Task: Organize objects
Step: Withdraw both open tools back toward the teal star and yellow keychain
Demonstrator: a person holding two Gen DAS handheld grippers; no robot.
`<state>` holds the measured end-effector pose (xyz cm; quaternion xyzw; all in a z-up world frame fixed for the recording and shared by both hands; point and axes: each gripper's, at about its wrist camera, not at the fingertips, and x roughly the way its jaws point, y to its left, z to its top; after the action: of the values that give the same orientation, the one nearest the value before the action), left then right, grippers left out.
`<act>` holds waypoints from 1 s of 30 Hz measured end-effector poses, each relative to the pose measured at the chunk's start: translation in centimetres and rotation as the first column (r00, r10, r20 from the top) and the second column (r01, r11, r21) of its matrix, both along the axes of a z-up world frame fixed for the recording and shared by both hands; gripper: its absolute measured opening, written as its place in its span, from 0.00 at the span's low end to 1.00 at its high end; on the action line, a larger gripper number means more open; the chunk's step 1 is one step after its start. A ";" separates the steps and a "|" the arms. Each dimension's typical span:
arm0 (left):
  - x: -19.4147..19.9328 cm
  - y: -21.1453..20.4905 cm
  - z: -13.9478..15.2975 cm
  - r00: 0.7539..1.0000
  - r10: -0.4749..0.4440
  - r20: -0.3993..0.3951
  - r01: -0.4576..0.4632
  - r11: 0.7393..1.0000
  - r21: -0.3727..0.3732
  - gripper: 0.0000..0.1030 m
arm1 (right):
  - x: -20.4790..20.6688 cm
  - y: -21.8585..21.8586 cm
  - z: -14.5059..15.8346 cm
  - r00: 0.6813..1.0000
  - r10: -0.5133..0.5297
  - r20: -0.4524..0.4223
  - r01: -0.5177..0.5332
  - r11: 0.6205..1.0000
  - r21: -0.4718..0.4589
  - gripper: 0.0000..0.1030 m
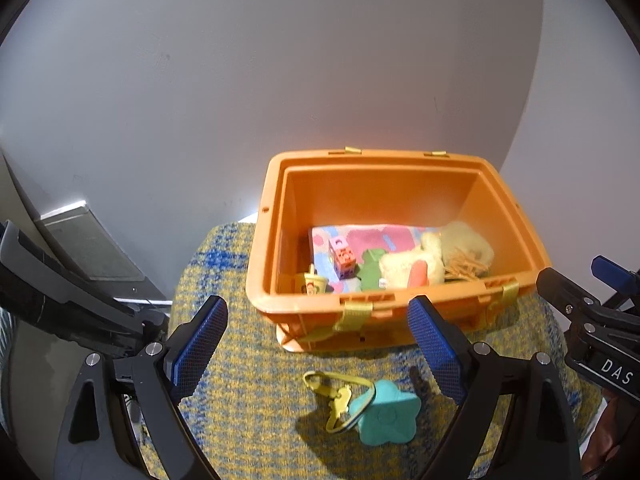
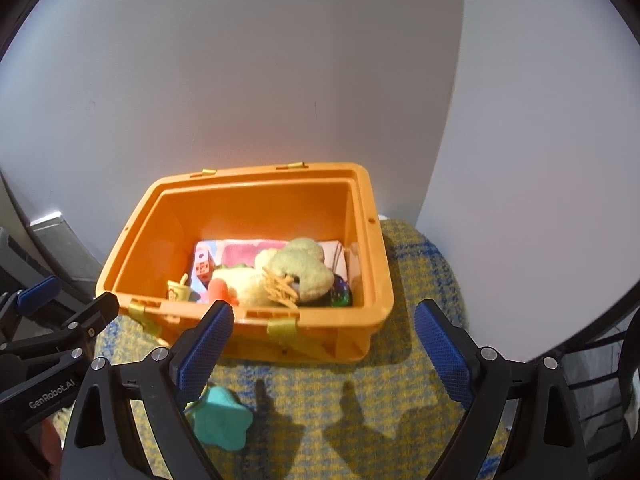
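Note:
An orange plastic box (image 1: 260, 280) (image 2: 380, 272) stands open on a yellow-and-blue woven cloth (image 1: 240, 360) (image 2: 400, 380). Inside lie a yellow plush toy (image 1: 412, 268) (image 2: 296, 268), a pink cube (image 1: 342, 260) (image 2: 202, 266), a small yellow cup (image 1: 310, 282) (image 2: 178, 290) and a pink patterned book. In front of the box, a teal star-shaped toy (image 1: 386, 416) (image 2: 220, 416) with a yellow key ring (image 1: 332, 396) rests on the cloth. My left gripper (image 1: 316, 308) hovers open above the star. My right gripper (image 2: 324, 312) is beside it, jaws opening, nothing between them.
A plain white wall rises right behind the box. A grey metal frame (image 1: 92, 248) runs along the left. Dark wire shelving (image 2: 600, 380) shows at the far right, past the cloth's edge.

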<state>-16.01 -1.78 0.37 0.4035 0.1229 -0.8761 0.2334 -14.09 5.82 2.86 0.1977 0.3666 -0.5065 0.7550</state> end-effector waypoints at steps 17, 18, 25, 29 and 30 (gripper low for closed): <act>2.0 2.8 -5.6 0.998 -0.027 0.061 0.024 0.999 0.042 0.89 | -3.1 3.0 -4.5 0.999 -0.030 -0.038 0.032 0.999 0.044 0.89; 2.0 3.0 -6.1 0.997 -0.030 0.066 0.027 0.999 0.046 0.89 | -3.3 3.2 -4.9 0.999 -0.031 -0.041 0.033 0.998 0.049 0.89; 1.6 4.1 -9.1 0.993 -0.049 0.104 0.043 0.997 0.064 0.83 | -4.1 3.8 -6.5 0.998 -0.034 -0.061 0.038 0.997 0.065 0.89; 1.5 4.3 -10.4 0.992 -0.046 0.121 0.036 0.996 0.086 0.73 | -4.5 3.9 -7.2 0.997 -0.033 -0.073 0.038 0.997 0.071 0.89; 1.5 4.3 -10.9 0.991 -0.047 0.126 0.035 0.995 0.092 0.72 | -4.5 3.9 -7.5 0.997 -0.033 -0.075 0.039 0.996 0.074 0.89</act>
<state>-14.54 2.48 -10.50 0.4715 0.1385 -0.8466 0.2046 -18.62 9.70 -4.60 0.2138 0.4097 -0.5127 0.7236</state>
